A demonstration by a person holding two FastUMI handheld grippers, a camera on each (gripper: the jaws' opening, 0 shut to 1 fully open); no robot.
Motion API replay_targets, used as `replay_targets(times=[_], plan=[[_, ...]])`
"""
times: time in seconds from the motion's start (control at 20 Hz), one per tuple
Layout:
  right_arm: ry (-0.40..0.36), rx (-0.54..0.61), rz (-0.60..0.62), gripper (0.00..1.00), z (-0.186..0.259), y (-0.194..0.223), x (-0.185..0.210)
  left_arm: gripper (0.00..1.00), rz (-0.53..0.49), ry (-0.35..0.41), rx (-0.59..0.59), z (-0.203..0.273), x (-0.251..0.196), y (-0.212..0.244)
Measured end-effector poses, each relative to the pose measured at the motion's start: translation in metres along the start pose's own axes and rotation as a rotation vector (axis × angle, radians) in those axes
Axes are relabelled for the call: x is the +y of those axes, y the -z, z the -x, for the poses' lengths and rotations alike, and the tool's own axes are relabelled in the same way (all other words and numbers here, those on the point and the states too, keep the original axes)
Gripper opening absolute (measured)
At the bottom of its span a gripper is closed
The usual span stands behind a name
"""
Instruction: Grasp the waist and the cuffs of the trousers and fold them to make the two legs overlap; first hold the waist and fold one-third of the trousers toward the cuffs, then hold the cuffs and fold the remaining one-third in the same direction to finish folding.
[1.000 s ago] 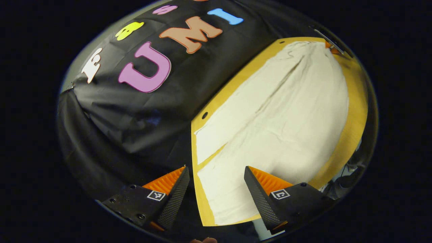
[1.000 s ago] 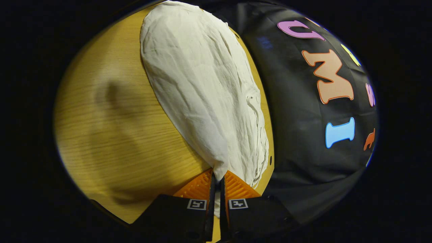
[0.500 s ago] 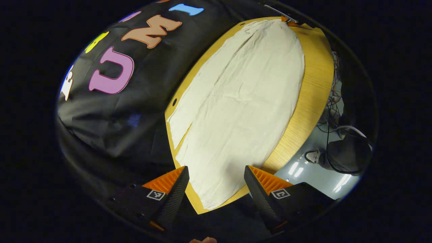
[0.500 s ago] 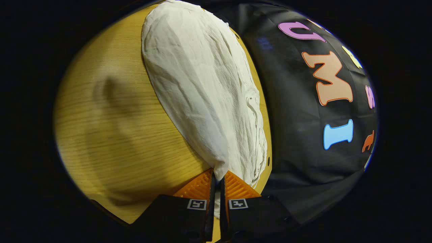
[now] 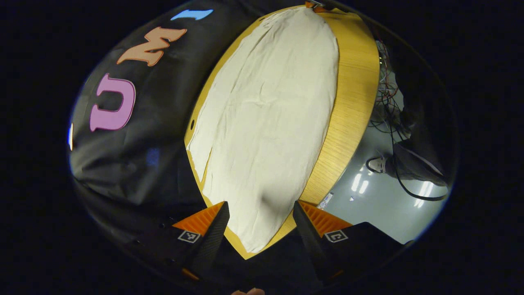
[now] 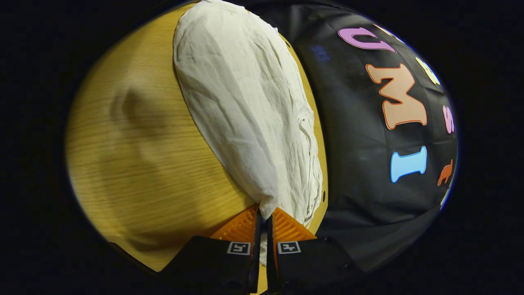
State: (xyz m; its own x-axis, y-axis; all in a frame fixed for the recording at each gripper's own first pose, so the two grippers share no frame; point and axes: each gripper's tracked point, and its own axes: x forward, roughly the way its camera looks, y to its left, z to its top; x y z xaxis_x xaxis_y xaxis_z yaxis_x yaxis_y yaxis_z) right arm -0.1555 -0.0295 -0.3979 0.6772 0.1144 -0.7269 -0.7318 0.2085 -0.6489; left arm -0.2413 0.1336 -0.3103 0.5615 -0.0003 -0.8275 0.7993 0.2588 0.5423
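The cream trousers (image 5: 266, 123) lie flat along the wooden tabletop (image 5: 352, 102), stretching away from both cameras. The left gripper (image 5: 258, 229) hangs above the near end of the cloth with its fingers spread wide, holding nothing. The right gripper (image 6: 263, 229) has its fingers pinched tight on the trousers' near edge, cloth rising from between them.

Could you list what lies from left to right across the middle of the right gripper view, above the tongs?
Bare wooden table → white trousers → narrow strip of table edge with a small hole → black cloth wall.
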Motion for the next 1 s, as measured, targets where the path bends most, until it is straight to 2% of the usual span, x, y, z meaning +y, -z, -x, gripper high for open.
replay_targets(times=[0.15,0.45,0.5,0.55,0.6,0.65,0.75,0.8,0.85,0.9,0.95,1.0], plan=[[0.007,0.004,-0.006,0.10,0.000,-0.001,0.000,0.92,0.012,0.013,0.006,-0.009,0.005,0.000],[0.021,0.011,-0.012,0.10,0.000,-0.001,-0.001,0.89,-0.048,0.043,-0.003,-0.028,0.020,-0.007],[0.022,0.012,-0.012,0.10,0.000,-0.001,0.000,0.86,-0.049,0.050,0.002,-0.032,0.019,-0.007],[0.023,0.013,-0.014,0.10,0.000,-0.001,0.000,0.73,-0.054,0.057,0.008,-0.033,0.018,-0.006],[0.023,0.014,-0.016,0.10,0.000,-0.001,0.000,0.68,-0.063,0.074,0.019,-0.034,0.015,-0.006],[0.023,0.013,-0.017,0.10,0.000,-0.002,0.000,0.53,-0.068,0.085,0.027,-0.036,0.012,-0.005],[0.026,0.011,-0.016,0.10,0.001,-0.002,0.000,0.33,-0.072,0.100,0.037,-0.038,0.008,-0.004],[0.031,0.011,-0.016,0.10,0.001,-0.001,0.000,0.28,-0.059,0.108,0.041,-0.038,0.006,-0.004],[0.037,0.010,-0.012,0.10,0.000,-0.001,0.000,0.16,-0.043,0.100,0.040,-0.039,0.006,-0.004],[0.043,0.008,-0.005,0.10,0.000,-0.002,0.000,0.11,-0.026,0.090,0.040,-0.042,0.006,-0.005],[0.044,0.007,0.000,0.10,0.001,-0.002,-0.001,0.01,-0.015,0.067,0.041,-0.040,0.006,-0.004],[0.039,0.007,-0.007,0.10,0.000,-0.001,-0.001,0.00,-0.011,0.051,0.056,-0.042,0.007,-0.002]])
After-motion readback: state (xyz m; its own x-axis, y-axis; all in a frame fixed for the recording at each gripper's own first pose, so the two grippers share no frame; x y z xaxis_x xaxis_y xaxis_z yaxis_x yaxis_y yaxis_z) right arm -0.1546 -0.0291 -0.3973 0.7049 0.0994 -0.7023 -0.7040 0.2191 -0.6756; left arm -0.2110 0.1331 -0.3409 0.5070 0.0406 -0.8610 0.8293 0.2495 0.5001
